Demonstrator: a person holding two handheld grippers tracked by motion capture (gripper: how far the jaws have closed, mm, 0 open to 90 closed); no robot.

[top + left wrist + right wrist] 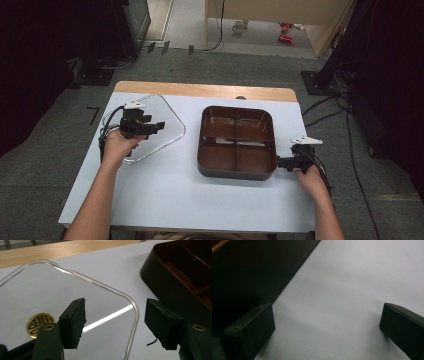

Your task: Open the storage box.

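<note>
Lid: the clear lid (152, 125) lies flat on the tabletop (165, 195), well to the left of the tray, so the tray is uncovered. In the left gripper view its rounded corner (132, 307) passes under the gap between the jaws, and a gold round sticker (40, 323) shows on it.
Tray: the brown tray (236, 172) stands near the middle of the tabletop, with its four compartments empty and open from above, probably to be ready for filling.
Left hand-held gripper: the left hand-held gripper (159, 125) hovers over the lid with the jaws half apart. Nothing is pressed between them, so the lid rests by its own weight.
Right hand-held gripper: the right hand-held gripper (280, 162) is low at the right front corner of the tray, and its jaws stand wide with only white surface between them. It is just beside the tray wall (249, 272); whether it touches the wall I cannot tell. I judge that it waits there to steady the tray.
Left hand: the left hand (120, 147) holds its tool above the near edge of the lid.
</note>
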